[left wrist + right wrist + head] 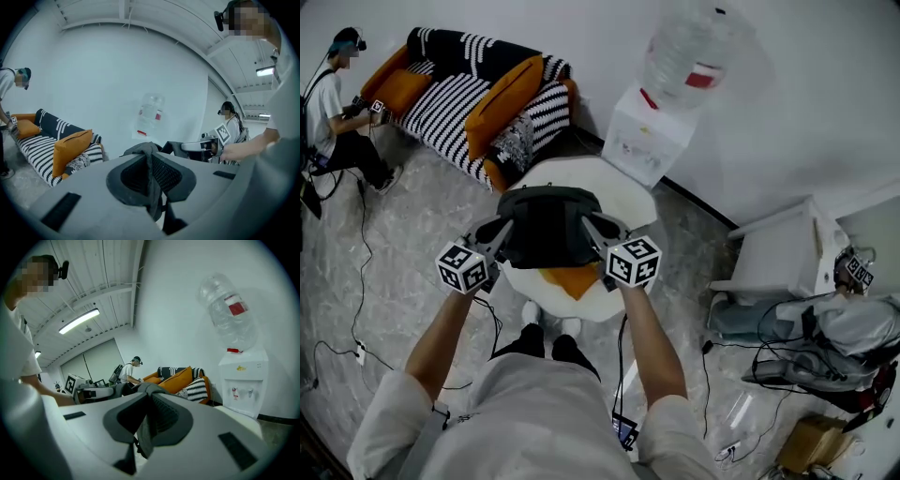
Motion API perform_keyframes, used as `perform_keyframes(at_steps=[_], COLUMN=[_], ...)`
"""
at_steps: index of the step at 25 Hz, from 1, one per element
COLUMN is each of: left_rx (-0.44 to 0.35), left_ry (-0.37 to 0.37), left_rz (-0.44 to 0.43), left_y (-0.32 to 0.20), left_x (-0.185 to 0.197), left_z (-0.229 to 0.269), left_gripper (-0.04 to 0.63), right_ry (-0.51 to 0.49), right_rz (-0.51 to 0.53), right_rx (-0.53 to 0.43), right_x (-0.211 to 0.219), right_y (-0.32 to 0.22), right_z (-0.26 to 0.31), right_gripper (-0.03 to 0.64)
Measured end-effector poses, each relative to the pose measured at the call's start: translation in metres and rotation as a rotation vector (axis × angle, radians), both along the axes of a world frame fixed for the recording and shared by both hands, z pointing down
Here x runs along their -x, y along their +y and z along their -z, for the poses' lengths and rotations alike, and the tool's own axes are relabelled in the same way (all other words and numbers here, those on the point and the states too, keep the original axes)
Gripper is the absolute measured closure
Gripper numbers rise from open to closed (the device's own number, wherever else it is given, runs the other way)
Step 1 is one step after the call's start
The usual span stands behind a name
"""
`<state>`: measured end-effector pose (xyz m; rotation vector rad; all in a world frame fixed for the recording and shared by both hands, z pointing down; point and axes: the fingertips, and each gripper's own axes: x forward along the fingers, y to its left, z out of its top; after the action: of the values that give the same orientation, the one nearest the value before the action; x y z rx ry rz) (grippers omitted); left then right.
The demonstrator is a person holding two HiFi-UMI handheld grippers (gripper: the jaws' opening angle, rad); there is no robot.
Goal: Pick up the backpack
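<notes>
Backpack [548, 230] hangs between left claw [500, 231] and right claw [596, 229], pinched by both.

the dark backpack [548, 228] hangs lifted above the round white table [623, 192].

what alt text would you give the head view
A person's left gripper and right gripper each clamp a side of a black backpack over a round white table. A striped sofa and a water dispenser stand beyond.

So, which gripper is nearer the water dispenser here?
Right. The right gripper holds the backpack on the side toward the water dispenser; the left gripper holds its other side, toward the sofa.
</notes>
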<state>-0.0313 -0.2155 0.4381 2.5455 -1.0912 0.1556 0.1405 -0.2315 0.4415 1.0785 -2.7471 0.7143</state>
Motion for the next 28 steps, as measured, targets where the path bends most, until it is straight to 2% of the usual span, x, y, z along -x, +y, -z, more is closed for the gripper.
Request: perform_keyframes(at_steps=[9, 28], left_rx=[-0.062, -0.188], left_ry=[-0.019, 0.041], left_rz=[-0.043, -0.103], left_y=[0.002, 0.004], left_x=[-0.003, 0.013], left_z=[0.036, 0.119], left_gripper=[0.565, 0.565], right_ry=[-0.022, -0.055], right_rz=[-0.012, 0.006], right_rx=[-0.042, -0.161], right_x=[-0.004, 0.01], right_y=[0.007, 0.018], right_z=[0.037, 0.119], right_gripper=[0.583, 0.583])
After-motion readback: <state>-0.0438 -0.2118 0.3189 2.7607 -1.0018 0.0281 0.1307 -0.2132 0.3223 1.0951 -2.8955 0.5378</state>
